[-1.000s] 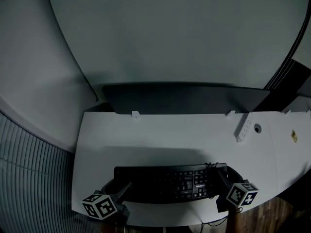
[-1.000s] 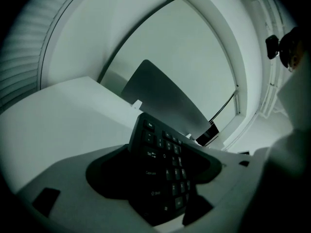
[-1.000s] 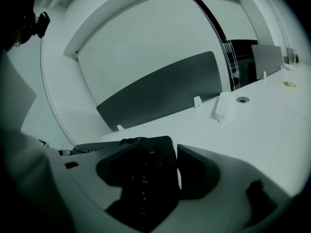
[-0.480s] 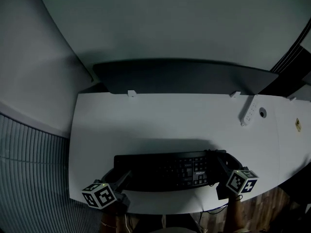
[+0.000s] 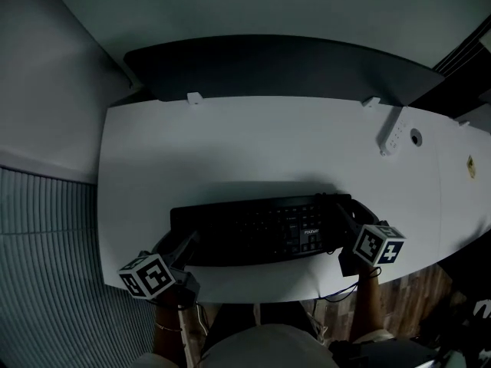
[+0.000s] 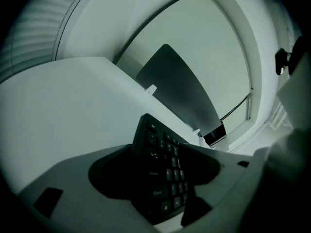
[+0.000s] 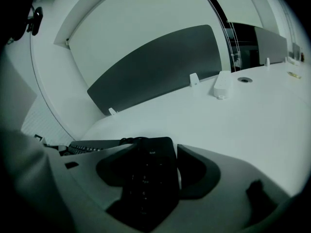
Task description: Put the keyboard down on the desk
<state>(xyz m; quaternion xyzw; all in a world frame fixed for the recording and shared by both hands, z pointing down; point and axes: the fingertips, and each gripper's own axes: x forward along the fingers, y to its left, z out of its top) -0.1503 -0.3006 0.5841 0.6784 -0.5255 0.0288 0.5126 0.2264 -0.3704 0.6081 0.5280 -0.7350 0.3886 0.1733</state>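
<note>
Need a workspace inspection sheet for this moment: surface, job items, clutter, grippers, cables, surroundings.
Surface: white desk, mostly bare.
Job's things: black keyboard near the front edge, held by both ends; contact with the desk cannot be told.
Clutter: white power strip far right, beside a grommet hole; yellow sticker.
Grippers: left gripper on the keyboard's left end, jaws have just been closing; right gripper clamped on the right end.
Cables: cable looped at the keyboard's right rear corner.
Surroundings: dark divider panel behind the desk; wooden floor.

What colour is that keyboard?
The keyboard is black, with pale lettering on some keys; the head view shows it best.
</note>
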